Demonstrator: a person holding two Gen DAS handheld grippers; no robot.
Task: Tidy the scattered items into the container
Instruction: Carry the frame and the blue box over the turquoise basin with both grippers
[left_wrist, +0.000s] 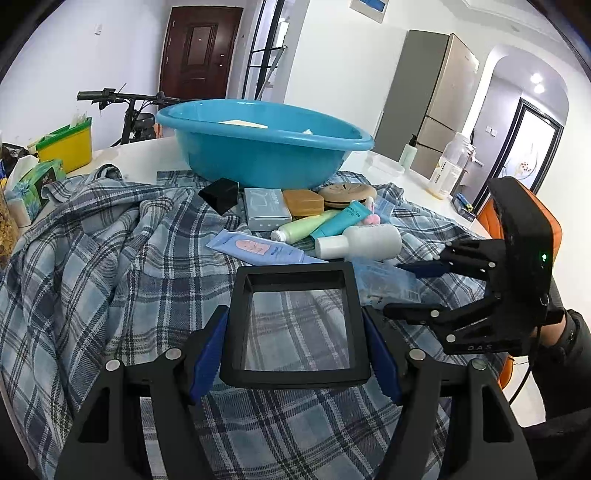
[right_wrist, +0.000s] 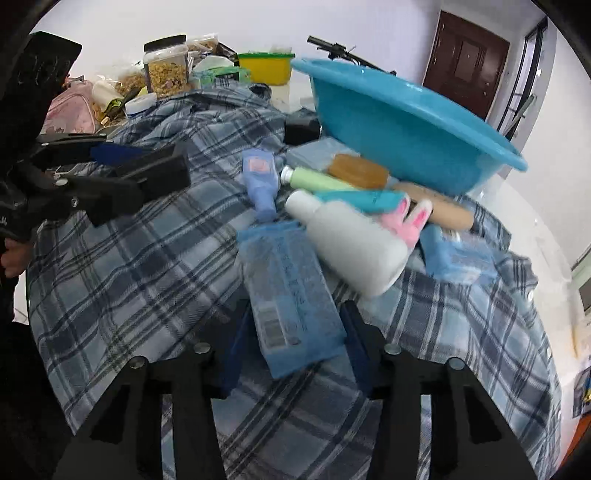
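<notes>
Black square frame, clear centre, clamped between jaws.

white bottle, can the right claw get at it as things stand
Probably not yet. The right claw sits around the blue packet, which lies between its fingers and in front of the white bottle. The bottle lies just beyond, its top uncovered, so it looks reachable once that packet is dealt with.

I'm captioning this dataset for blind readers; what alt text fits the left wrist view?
The left gripper is shut on a black square frame with a clear pane above a blue plaid cloth. Beyond it lie tubes, a white bottle and small boxes in front of a blue basin. The right gripper reaches in, open, over a blue packet.
</notes>
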